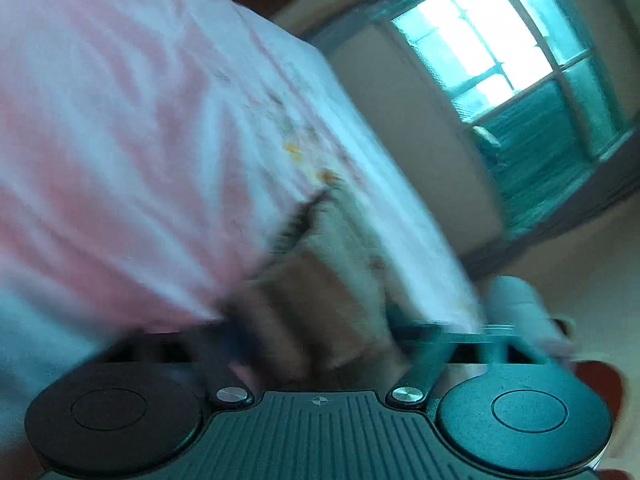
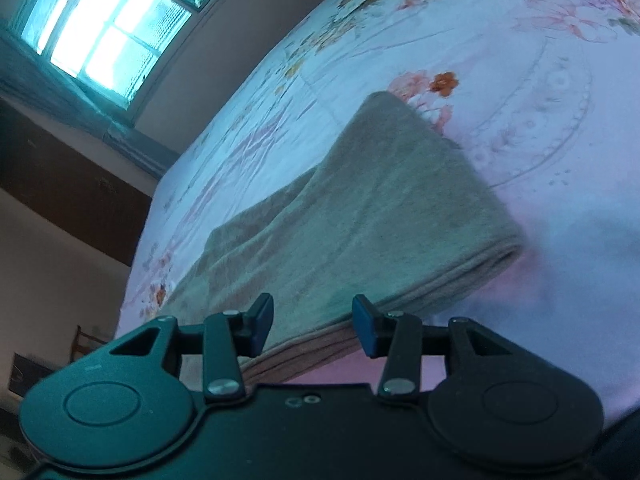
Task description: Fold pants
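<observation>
1 folded pants (image 2: 360,216) | 1 floral sheet (image 2: 500,40) | 2 windows (image 2: 104,28)

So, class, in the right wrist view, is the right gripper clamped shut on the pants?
No, the right gripper is open: its blue pads stand apart above the edge of the folded pants, not pressing the cloth.

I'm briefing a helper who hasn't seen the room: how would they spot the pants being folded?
Find the bed under the floral bedsheet, below the window. Near its front edge lie the folded pants, just ahead of the right gripper. They are plain beige-grey cloth with stacked layers along the edge, the only unpatterned thing on the flowered sheet.
</observation>
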A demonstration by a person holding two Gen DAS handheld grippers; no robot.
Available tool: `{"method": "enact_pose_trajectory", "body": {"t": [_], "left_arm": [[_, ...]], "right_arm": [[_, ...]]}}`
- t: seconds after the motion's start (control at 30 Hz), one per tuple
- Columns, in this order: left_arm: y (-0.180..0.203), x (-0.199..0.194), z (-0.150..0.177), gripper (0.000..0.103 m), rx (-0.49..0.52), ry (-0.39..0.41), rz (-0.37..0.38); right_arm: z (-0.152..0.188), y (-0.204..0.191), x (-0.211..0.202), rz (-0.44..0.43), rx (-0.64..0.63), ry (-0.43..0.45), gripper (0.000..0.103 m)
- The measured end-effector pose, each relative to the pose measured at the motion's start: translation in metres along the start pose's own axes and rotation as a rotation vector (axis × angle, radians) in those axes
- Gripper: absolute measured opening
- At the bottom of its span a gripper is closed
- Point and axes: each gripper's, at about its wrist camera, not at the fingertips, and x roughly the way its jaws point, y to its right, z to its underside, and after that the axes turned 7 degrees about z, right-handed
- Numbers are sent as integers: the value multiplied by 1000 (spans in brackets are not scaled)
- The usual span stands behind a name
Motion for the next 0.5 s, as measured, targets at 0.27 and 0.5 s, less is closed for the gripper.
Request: {"method": "enact_pose_trajectory", "body": {"t": [0.27, 0.5], "left_arm": [[33, -31, -13, 41, 31, 25, 80], [64, -39, -26, 41, 118, -4, 86]], "right_arm": [[48, -92, 29, 142, -381, 58, 41], [124, -148, 69, 307, -844, 111, 93]]}}
